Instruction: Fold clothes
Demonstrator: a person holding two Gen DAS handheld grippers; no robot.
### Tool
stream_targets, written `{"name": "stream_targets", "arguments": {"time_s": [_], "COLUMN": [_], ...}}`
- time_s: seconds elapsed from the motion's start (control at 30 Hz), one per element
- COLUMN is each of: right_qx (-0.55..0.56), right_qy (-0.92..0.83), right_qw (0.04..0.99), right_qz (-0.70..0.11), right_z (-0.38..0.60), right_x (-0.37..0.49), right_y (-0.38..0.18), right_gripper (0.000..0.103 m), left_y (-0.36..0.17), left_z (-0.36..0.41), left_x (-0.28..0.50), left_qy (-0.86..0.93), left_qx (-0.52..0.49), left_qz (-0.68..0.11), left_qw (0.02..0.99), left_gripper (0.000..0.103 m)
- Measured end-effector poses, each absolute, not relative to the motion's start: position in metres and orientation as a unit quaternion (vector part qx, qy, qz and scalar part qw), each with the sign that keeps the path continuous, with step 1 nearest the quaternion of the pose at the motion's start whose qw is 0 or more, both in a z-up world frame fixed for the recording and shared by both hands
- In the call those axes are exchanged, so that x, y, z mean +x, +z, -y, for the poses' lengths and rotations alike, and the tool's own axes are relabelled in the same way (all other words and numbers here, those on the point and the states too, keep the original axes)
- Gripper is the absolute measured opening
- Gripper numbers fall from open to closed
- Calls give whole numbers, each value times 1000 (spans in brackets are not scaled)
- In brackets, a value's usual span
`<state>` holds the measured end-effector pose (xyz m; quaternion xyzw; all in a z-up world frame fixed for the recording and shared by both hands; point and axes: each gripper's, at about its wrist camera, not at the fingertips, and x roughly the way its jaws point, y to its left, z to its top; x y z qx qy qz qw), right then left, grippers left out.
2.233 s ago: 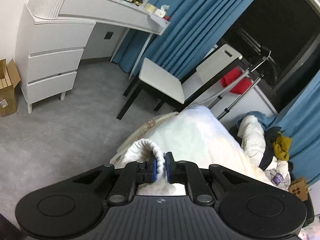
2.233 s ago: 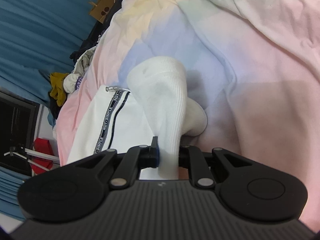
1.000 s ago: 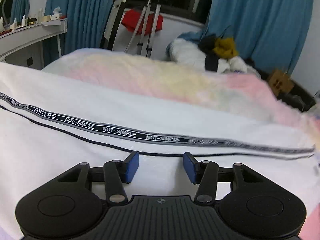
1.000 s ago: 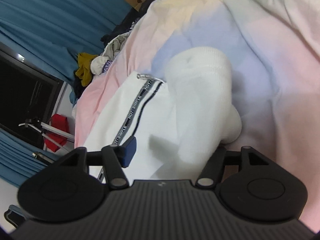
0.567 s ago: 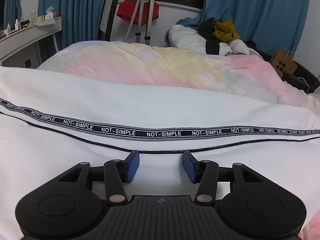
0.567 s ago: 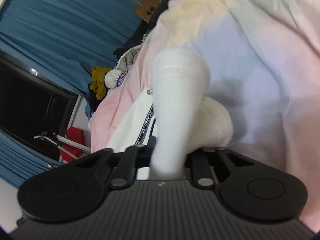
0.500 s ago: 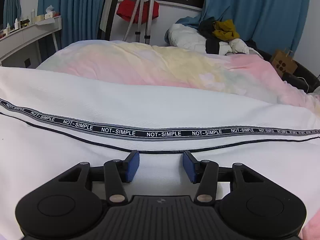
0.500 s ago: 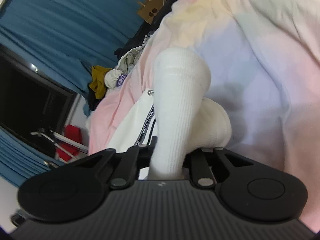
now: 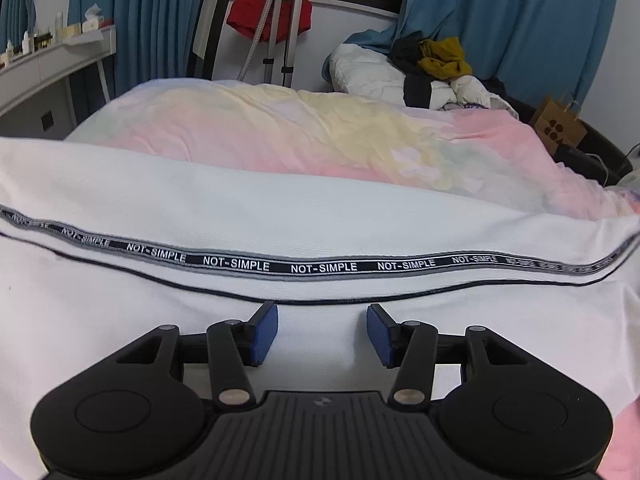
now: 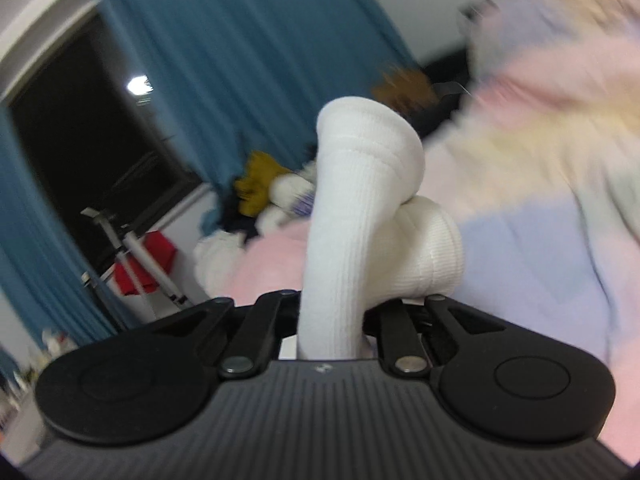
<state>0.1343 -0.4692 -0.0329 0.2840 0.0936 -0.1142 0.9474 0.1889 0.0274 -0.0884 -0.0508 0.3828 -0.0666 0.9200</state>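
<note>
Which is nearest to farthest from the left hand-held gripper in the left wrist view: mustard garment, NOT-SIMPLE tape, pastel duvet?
From the left hand-held gripper:
1. NOT-SIMPLE tape, just ahead of the fingertips, running across the white garment.
2. Pastel duvet, mid-frame beyond the garment.
3. Mustard garment, on the pile at upper right by the curtain.

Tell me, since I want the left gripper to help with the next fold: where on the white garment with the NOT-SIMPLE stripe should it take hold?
Probably the near edge of the white garment, approached low from the camera's side. The cloth lies flat, so the open left gripper must pinch up a ridge; the near edge itself is hidden behind the gripper.
</note>
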Motion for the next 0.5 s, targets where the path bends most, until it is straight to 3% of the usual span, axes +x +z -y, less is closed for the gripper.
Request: {"name": "stream_targets", "arguments": {"time_s": [0.17, 0.27, 0.5], "right_qx": [136, 64, -159], "right_qy": [-11, 41, 142], "right_qw": [988, 993, 951], "right_qz": [-71, -90, -224], "right_z": [359, 290, 164], "right_x": [136, 131, 112], "right_y": [6, -7, -117], "right_gripper": [14, 14, 14], "left_y": [-78, -71, -57], "left_z": [-32, -40, -69], "left_x": [184, 178, 169], "left_qy": [-64, -56, -41], "left_qx": [-54, -62, -90], "left_qz": [-375, -366, -350], "left_qw": [923, 927, 932], "left_gripper": [52, 52, 53]}}
